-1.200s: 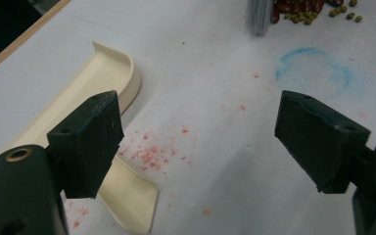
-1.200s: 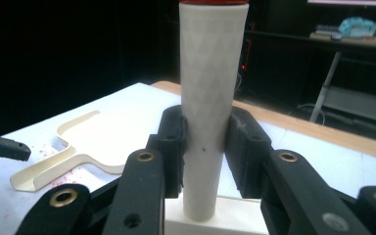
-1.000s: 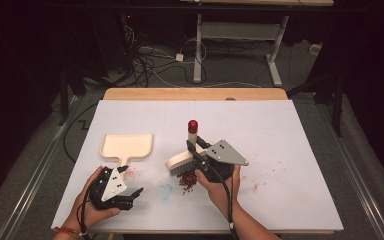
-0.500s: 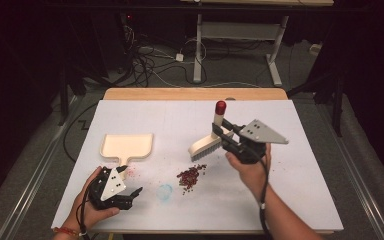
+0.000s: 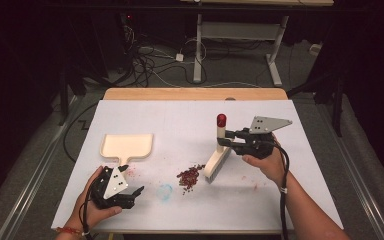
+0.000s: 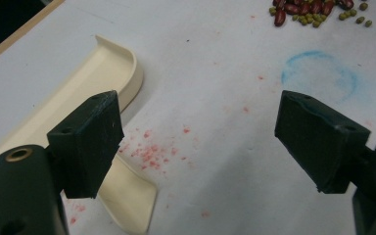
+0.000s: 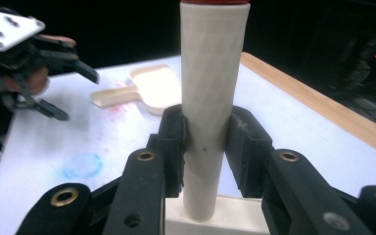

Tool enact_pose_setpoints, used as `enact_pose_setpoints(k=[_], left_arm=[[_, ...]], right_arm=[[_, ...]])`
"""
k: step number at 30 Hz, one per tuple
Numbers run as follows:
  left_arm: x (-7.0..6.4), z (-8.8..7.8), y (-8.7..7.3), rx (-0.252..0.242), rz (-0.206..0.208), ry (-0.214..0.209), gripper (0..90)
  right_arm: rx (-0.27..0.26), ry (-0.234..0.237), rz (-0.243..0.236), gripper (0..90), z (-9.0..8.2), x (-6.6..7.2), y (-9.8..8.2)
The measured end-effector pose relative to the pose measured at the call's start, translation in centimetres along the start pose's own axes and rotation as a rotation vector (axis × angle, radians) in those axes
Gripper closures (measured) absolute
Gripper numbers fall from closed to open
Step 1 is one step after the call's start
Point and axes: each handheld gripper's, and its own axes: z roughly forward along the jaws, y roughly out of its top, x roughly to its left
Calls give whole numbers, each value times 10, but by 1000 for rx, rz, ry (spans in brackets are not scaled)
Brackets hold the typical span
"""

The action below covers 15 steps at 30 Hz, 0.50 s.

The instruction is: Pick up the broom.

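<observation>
On the white worktop (image 5: 280, 200) I see open room all round, with the cream dustpan (image 5: 127, 146) lying near my left tool (image 5: 135, 192), which sits released, its handle towards me. My right tool (image 5: 228, 138) is clenched on the upright handle of the brush (image 5: 219, 155). The pile of beans (image 5: 190, 175) lies just left of the brush head, between brush and dustpan, so I judge the sweep runs leftwards.

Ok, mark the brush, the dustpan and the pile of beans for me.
brush (image 5: 217, 165): high view, on the cream head resting on the table.
dustpan (image 5: 128, 146): high view, middle of the cream pan.
pile of beans (image 5: 190, 175): high view, centre of the red heap.
</observation>
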Motion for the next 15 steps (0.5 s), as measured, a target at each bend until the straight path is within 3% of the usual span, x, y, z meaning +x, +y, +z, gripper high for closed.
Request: enact_pose_setpoints(k=[3,6,15], left_arm=[[1,0,-1,2,-13,-6,175],[0,-1,-2,4,-7,-5,175],[2,-3,-4,-2,-10,-3,175]], right_arm=[[-6,15,1,700,11,-1,2],[-10,68,-11,700,23,1,4],[-12,273,-71,698,50,23,9]])
